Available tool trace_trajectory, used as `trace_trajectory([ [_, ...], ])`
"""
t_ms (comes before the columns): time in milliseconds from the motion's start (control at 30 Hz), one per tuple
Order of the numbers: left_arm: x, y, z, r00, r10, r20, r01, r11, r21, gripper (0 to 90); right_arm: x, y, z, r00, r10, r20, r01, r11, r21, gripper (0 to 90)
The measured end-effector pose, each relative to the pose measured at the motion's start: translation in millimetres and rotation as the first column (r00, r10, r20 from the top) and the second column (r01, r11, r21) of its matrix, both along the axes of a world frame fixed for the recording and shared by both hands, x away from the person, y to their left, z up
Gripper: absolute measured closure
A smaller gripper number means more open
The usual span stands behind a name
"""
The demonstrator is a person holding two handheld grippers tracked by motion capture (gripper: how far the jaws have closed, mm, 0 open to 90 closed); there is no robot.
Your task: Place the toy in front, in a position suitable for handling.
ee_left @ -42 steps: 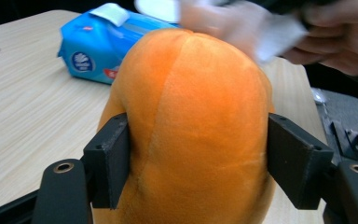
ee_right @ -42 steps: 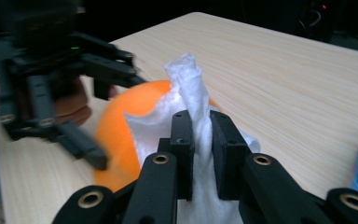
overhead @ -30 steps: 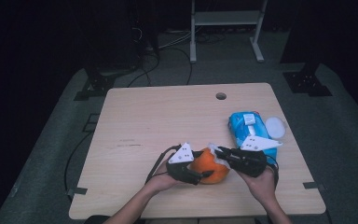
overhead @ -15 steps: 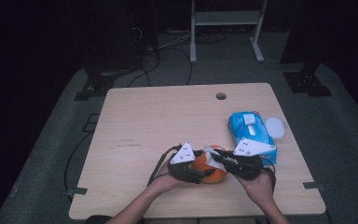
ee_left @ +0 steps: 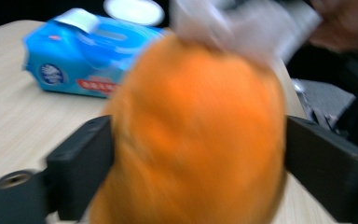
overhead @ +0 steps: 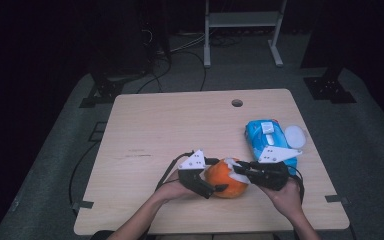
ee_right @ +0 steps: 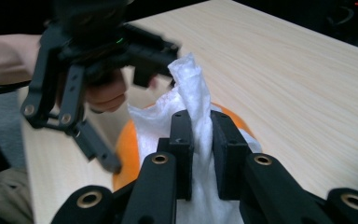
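1. Right now the right gripper [ee_right: 199, 135] is clenched on a crumpled white wet wipe [ee_right: 191, 93], the tissue pinched between its two black jaws and draped over the top of the round orange fruit [ee_right: 126, 149].
2. Across from it, the left gripper [overhead: 215, 189] has just been opening its jaws; in the left gripper view the fruit [ee_left: 196, 135] sits between them, blurred, and the jaws stand so near its sides that I cannot tell whether the pads press on it or have let go.
3. Here is the fruit's spot: on the pale wooden table [overhead: 170, 125], near the front edge, right between the two grippers in the high view [overhead: 226, 177].
4. First risk, as I judge it: if the left jaws are loose, any wiping push from the right could roll the round fruit sideways, towards the table's front edge.
5. Second risk: the wipe is held by a thin fold, so a hard drag across the peel could pull it out of the jaws or bunch it up.
6. Further out, the blue soft pack of wipes [overhead: 269, 137], with the white round lid [overhead: 295, 135] touching it, lies just behind the right hand [overhead: 286, 196]; a wide swing back could knock it.
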State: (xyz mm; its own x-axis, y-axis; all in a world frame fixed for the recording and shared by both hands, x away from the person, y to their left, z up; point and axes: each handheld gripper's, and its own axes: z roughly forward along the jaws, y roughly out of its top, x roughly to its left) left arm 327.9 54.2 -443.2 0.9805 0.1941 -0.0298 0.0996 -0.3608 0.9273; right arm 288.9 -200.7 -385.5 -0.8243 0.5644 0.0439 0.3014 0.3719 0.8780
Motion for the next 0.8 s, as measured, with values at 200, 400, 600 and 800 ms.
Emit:
trace_trajectory([
  [200, -5.8, -6.0, 2.2, 0.9987, 0.049, 0.009, -0.049, 0.9986, 0.017, 27.9, -1.0, -3.4, 0.7, 0.9968, -0.075, 0.026, 0.075, 0.9972, 0.006, 79.0],
  [400, -11.2, -9.5, 2.5, 0.9974, 0.059, 0.041, -0.061, 0.9974, 0.040, 29.2, -11.7, 29.4, 3.8, 0.9961, -0.025, 0.085, 0.029, 0.9989, -0.036, 79.0],
  [600, -9.0, -7.3, 1.1, 0.9976, 0.064, 0.026, -0.064, 0.9978, 0.018, 31.3, -0.4, 3.8, 1.4, 0.9954, -0.089, 0.036, 0.089, 0.9961, -0.001, 79.1],
  [800, -10.0, -8.0, 1.4, 0.9976, 0.063, 0.029, -0.064, 0.9977, 0.023, 31.3, -3.8, -14.4, -1.0, 0.9942, -0.108, -0.003, 0.108, 0.9941, 0.014, 79.3],
])
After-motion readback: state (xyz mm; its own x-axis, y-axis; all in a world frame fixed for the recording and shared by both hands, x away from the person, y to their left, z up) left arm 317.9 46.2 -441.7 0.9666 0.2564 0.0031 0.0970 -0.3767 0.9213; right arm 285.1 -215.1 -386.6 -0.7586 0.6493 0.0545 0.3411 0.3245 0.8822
